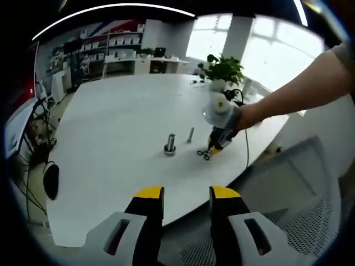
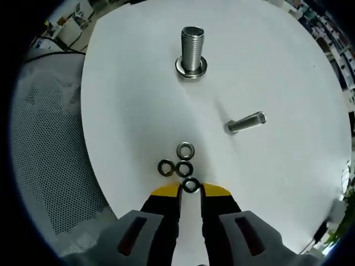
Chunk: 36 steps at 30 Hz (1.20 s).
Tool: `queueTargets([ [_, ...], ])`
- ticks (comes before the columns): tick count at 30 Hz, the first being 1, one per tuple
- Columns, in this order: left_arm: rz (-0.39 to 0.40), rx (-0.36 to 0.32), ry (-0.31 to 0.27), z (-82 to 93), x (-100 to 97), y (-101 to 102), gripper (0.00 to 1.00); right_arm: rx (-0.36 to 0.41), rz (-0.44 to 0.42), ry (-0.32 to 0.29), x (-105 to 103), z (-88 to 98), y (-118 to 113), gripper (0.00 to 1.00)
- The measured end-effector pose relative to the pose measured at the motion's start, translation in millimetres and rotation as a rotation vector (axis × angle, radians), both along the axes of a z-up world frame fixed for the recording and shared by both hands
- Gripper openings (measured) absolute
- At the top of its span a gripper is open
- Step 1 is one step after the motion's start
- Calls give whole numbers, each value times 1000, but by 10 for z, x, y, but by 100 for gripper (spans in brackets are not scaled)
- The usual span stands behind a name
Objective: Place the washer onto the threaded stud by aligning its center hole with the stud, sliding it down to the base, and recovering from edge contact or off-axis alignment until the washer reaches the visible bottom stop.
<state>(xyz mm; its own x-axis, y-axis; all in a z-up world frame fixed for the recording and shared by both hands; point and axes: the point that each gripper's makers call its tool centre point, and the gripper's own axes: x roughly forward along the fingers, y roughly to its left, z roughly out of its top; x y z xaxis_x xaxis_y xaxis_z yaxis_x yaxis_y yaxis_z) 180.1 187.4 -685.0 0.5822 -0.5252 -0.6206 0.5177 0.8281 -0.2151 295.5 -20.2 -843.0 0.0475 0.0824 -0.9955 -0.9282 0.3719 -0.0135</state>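
An upright threaded stud [image 2: 192,47] stands on the white table [image 2: 277,66] with a washer [image 2: 191,68] around its base. A loose bolt [image 2: 247,122] lies to its right. Three washers [image 2: 184,168] lie clustered just ahead of my right gripper [image 2: 191,191]. A fourth washer [image 2: 191,184] sits flat between its yellow tips, and the jaws have closed to its width. From the left gripper view, the stud [image 1: 170,143], the bolt [image 1: 190,134] and the right gripper [image 1: 213,148], held by a hand, are on the table. My left gripper [image 1: 187,194] hangs open, off the table's near edge.
A potted plant [image 1: 223,71] stands on the table behind the right gripper, with a cable trailing off the edge. A mesh chair [image 1: 310,210] is beside the table's edge, also seen as mesh [image 2: 50,155]. Shelves and desks [image 1: 122,52] line the far wall.
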Motion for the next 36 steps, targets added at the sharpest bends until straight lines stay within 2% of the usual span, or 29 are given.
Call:
queueTargets([
  [3, 1, -3, -1, 6, 2, -2, 30, -3, -4, 7, -4, -2, 7, 15],
  [9, 6, 0, 3, -2, 7, 6, 30, -91, 57, -15, -38, 6, 39, 14],
  [15, 8, -5, -1, 7, 10, 7, 30, -103, 15, -3, -26, 7, 22, 14],
  [19, 10, -8, -2, 9, 10, 8, 29, -79, -33, -30, -33, 16, 20, 14],
  [24, 12, -9, -9, 20, 15, 12, 30, -42, -35, -58, -59, 29, 5, 14],
  [30, 11, -8, -6, 15, 11, 13, 30, -31, -65, -48, -96, 32, -39, 13],
  [36, 10, -8, -5, 11, 10, 12, 30, 41, -153, -72, 30, 157, -46, 13],
])
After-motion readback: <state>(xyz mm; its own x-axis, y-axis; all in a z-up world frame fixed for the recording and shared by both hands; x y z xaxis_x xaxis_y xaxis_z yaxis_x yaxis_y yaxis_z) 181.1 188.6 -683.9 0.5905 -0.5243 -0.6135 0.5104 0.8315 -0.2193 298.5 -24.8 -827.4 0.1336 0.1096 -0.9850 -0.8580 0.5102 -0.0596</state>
